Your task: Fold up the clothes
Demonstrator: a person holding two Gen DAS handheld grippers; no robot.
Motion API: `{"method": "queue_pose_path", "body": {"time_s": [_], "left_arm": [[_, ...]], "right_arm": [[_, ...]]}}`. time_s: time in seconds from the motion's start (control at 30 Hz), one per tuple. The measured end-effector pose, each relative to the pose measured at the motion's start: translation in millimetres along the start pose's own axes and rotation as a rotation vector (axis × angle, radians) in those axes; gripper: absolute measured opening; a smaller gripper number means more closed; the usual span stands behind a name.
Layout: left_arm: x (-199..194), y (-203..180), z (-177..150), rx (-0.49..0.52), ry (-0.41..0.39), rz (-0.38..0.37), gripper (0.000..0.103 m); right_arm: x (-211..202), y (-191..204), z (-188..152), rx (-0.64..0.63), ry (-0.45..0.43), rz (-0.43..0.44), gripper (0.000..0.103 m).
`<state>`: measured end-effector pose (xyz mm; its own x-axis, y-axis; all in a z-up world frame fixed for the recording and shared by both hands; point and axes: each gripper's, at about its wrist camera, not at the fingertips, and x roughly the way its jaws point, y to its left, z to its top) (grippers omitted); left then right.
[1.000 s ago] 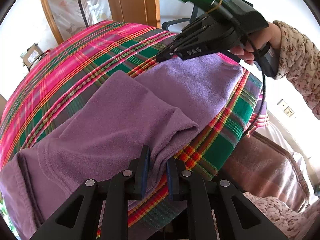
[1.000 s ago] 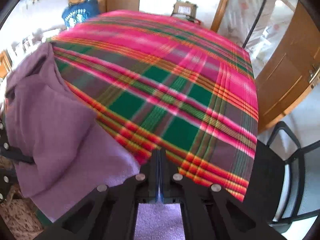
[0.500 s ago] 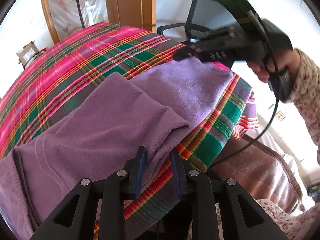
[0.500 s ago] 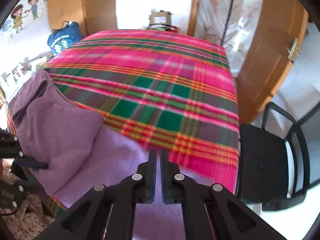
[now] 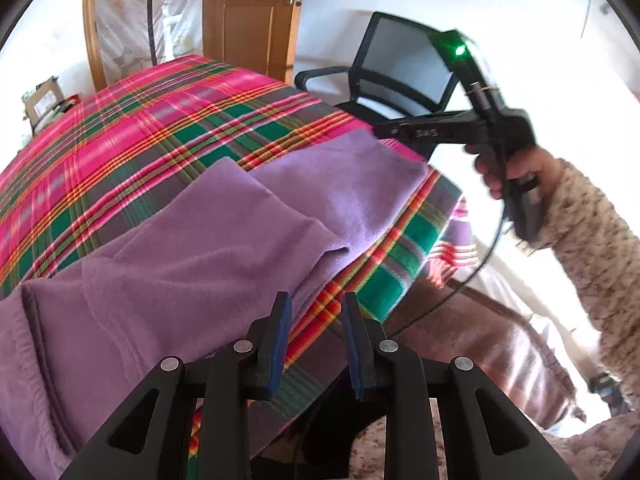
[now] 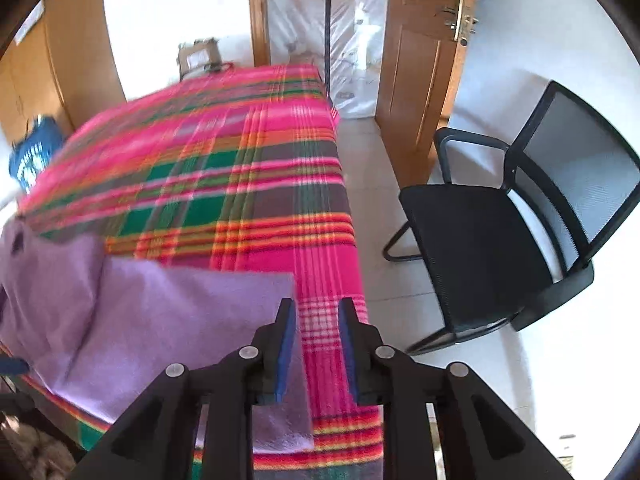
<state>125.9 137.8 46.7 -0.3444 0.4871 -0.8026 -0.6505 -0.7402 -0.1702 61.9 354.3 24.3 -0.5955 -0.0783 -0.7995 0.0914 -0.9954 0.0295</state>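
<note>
A purple garment (image 5: 200,248) lies folded along the near edge of a table covered in a pink and green plaid cloth (image 5: 160,128). My left gripper (image 5: 316,320) hangs open just off the garment's folded sleeve edge, with only plaid cloth showing between its fingers. My right gripper (image 5: 380,131), held in a hand (image 5: 520,168) with a patterned sleeve, hovers at the garment's far right corner. In the right wrist view the right gripper (image 6: 316,332) has its jaws opening. The garment (image 6: 160,320) corner lies flat beneath its left finger and is not pinched.
A black mesh office chair (image 6: 500,240) stands on the tiled floor right of the table, in front of a wooden door (image 6: 416,80). A cardboard box (image 6: 198,54) sits beyond the table's far end and a blue bag (image 6: 34,156) at its left. Brown upholstery (image 5: 480,344) lies below the table's corner.
Both grippers opened and let the purple garment go. The left one drew back off the sleeve edge. The right one rolled and swung right toward the table's corner and chair.
</note>
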Motion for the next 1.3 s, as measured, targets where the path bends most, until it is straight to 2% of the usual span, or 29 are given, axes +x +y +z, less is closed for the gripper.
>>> {"method": "queue_pose_path", "body": {"time_s": [0.07,0.17,0.2,0.3,0.4,0.47,0.6,0.8,0.9,0.97,1.07,1.13,1.23,1.3], "left_arm": [[-6.3,5.3,-1.2,-0.019,-0.013,-0.004,0.026],[-15.5,18.4,-3.6,-0.061,-0.030,0.022,0.026],[-18.9,24.6,-4.1,-0.082,-0.036,0.027,0.026],[-27.4,35.8,-4.2,-0.114,-0.059,0.042,0.026],[-31.1,47.2,-2.1,-0.135,-0.074,0.062,0.026],[-31.5,52.9,-1.9,-0.149,-0.077,0.068,0.026],[-29.6,62.1,-3.7,-0.167,-0.069,0.085,0.026],[-32.9,70.4,-4.7,-0.183,-0.078,0.103,0.026],[-39.1,80.8,-3.6,-0.217,-0.095,0.107,0.026],[-43.0,88.1,-4.2,-0.244,-0.103,0.107,0.026],[-48.5,100.3,-6.5,-0.283,-0.109,0.115,0.026],[-54.1,108.9,-8.3,-0.310,-0.123,0.121,0.026],[-61.9,121.4,-10.5,-0.349,-0.141,0.129,0.026],[-66.6,130.2,-13.4,-0.381,-0.151,0.126,0.026]], "right_arm": [[4.7,0.9,3.8,0.013,-0.004,0.042,0.033],[19.2,3.0,7.3,0.028,0.024,0.074,0.034],[23.0,3.5,7.6,0.021,0.017,0.083,0.036],[27.7,11.2,7.8,-0.006,0.005,0.098,0.036],[27.6,14.0,9.5,-0.038,0.004,0.075,0.018],[27.4,12.9,9.9,-0.036,0.010,0.086,0.013],[24.7,21.2,11.5,-0.089,-0.022,0.019,0.012],[30.1,30.7,11.1,-0.125,-0.024,-0.041,0.013],[21.4,33.8,9.1,-0.102,-0.018,-0.077,0.018],[5.6,38.6,7.1,-0.079,-0.053,-0.111,0.019],[-25.5,64.1,2.6,-0.109,-0.152,-0.112,0.019],[-41.6,89.7,-2.5,-0.137,-0.189,-0.045,0.019],[-53.2,130.6,-12.2,-0.218,-0.214,-0.009,0.019],[-58.4,160.4,-21.0,-0.281,-0.234,0.052,0.019]]}}
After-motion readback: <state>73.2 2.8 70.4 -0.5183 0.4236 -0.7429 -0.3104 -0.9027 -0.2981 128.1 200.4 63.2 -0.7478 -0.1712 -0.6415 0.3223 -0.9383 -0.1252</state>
